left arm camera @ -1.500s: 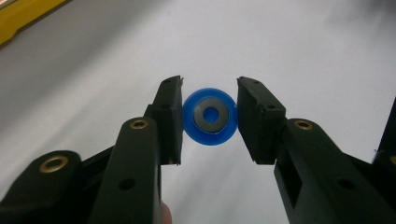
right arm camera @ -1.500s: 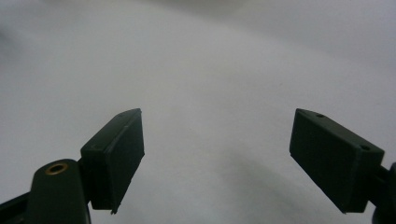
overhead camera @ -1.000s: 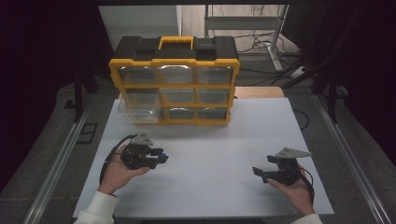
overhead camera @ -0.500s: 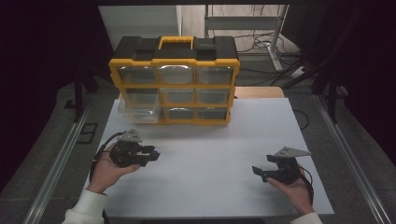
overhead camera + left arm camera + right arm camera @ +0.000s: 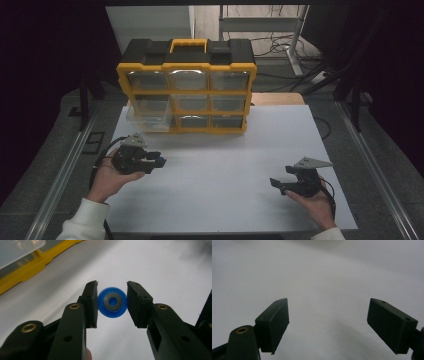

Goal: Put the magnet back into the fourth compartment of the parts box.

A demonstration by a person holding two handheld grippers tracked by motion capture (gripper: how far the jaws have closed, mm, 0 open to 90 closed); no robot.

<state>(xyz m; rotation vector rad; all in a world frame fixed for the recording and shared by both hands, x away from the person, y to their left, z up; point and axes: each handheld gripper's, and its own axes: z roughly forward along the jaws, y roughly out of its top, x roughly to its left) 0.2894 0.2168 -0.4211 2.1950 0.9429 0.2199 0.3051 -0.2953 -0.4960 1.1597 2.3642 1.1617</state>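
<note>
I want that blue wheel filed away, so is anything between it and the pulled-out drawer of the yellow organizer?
Nothing visible: the left gripper holds the blue wheel over bare white table, and the pulled-out drawer lies just beyond.

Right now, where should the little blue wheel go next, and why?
Probably toward the clear drawer that sticks out of the yellow organizer. The left hand-held gripper is clamped on the blue wheel above the white tabletop, and that pulled-out drawer looks like the nearest open spot. The right hand-held gripper is open with nothing in it.
</note>
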